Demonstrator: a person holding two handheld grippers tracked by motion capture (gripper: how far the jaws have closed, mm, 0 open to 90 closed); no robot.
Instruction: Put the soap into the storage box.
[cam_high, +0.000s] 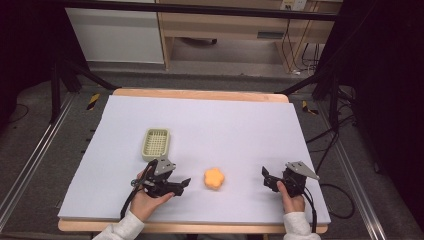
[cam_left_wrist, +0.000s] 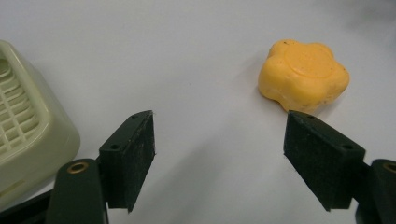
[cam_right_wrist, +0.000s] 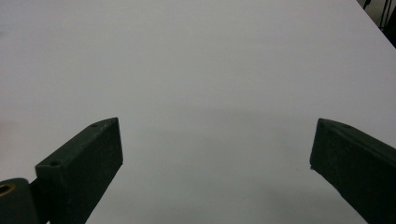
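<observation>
Desk (cam_high: 240, 125): orange flower-shaped soap (cam_high: 214, 178), pale green tray (cam_high: 156, 143); left tool (cam_high: 184, 184), right tool (cam_high: 266, 176), both released, empty.

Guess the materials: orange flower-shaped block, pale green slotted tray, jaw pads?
Orange block: probably soap or wax; matte, slightly crumbly edges, moulded round disc on top. Green tray: likely moulded plastic; smooth, faintly glossy rounded rim, gridded slots. Pads of the left gripper: look like dark foam or rubber; dull, finely textured faces.
</observation>
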